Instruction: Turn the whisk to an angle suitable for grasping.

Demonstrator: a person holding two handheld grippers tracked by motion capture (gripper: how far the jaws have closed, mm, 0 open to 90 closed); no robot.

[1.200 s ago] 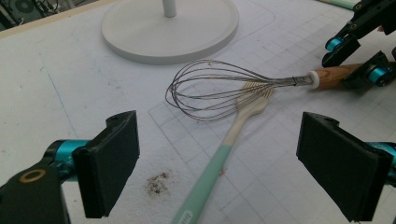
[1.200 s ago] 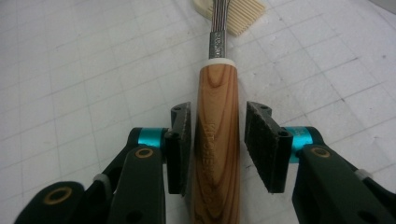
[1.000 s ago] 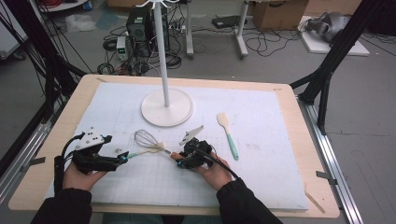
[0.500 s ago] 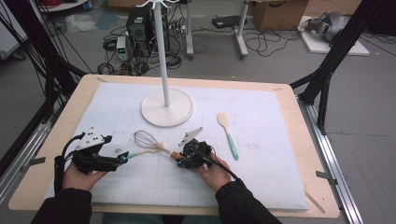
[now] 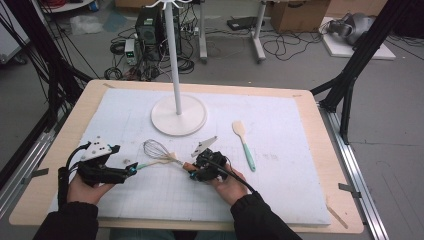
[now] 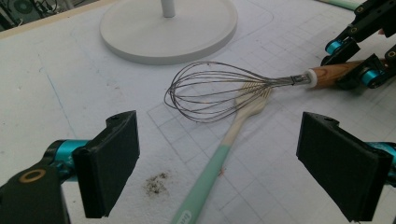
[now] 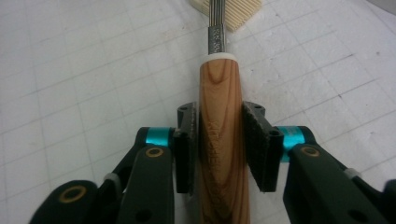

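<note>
A whisk (image 5: pixel 159 152) lies on the white mat (image 5: pixel 280 190), its wooden handle (image 7: pixel 220 140) gripped between the pads of the right gripper (image 5: pixel 196 171), which is clamped on it; the jaws have just parted slightly, yet the handle sits tight between them. The wire head (image 6: pixel 215 91) points away from that gripper toward the left gripper (image 5: pixel 131 171) and rests across the slotted head of a mint-handled spatula (image 6: pixel 224 149). The left gripper stands released, its two black jaws wide apart on either side of the spatula's handle, touching nothing.

Risks, as judged from this position: the grip sits far down the handle, so on lifting the heavy wire head may droop and twist in the pads. The wires overlap the spatula's head, so a drag rather than a clean lift may snag it and pull it along. A loosening grip could let the smooth wood slip.

Beyond the wire head stands a white stand (image 5: pixel 178 114) with a round base. To the far side of the right gripper lies a second mint-handled spatula (image 5: pixel 243 144).

Count: one whisk, two spatulas, one stand, two grippers.
</note>
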